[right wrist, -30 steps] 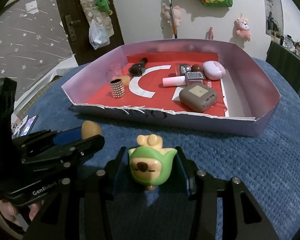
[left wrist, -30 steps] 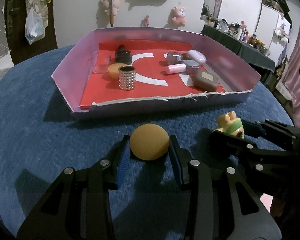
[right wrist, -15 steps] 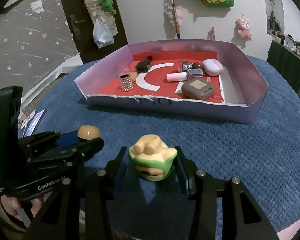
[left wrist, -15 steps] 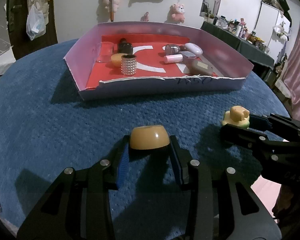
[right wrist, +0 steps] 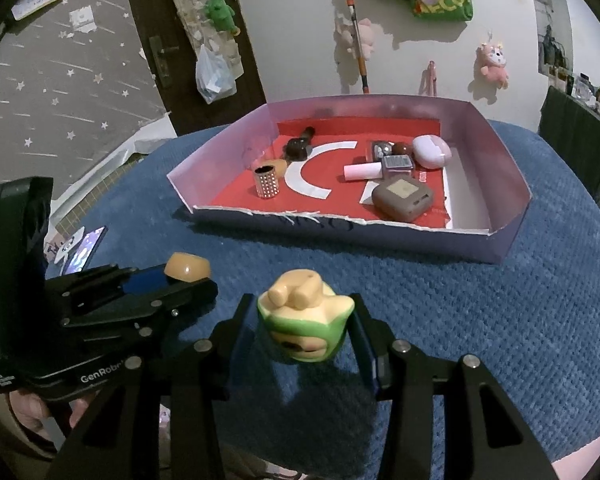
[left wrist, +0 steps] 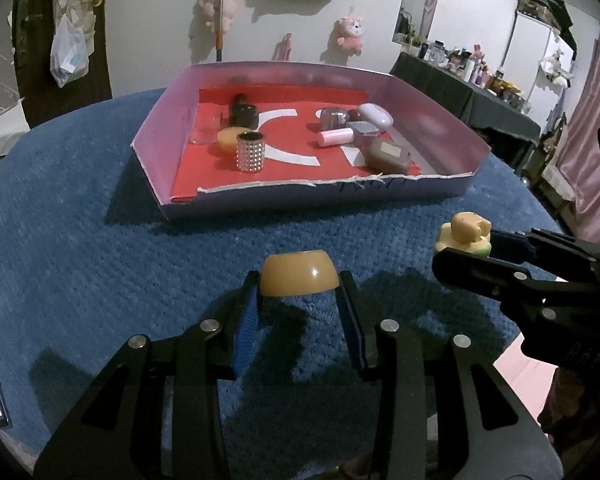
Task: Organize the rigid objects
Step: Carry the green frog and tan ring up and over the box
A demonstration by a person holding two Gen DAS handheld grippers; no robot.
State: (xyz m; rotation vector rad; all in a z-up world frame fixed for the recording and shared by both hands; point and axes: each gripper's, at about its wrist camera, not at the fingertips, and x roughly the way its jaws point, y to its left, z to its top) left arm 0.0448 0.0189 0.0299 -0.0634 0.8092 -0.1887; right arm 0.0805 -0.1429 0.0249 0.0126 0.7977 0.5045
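My left gripper is shut on an orange dome-shaped piece and holds it above the blue cloth, short of the tray. It also shows in the right wrist view. My right gripper is shut on a green and cream toy figure, tilted forward; the figure also shows in the left wrist view. The pink cardboard tray with a red floor holds a studded silver cylinder, a brown case, a pink tube and several other small items.
The round table is covered by a blue cloth. A phone lies at the table's left edge. A dark table with bottles stands at the far right. Plush toys hang on the white wall.
Both grippers have pulled back from the tray and risen, each keeping its object. The tray now looks farther away. The toy figure has tipped forward in the right gripper.
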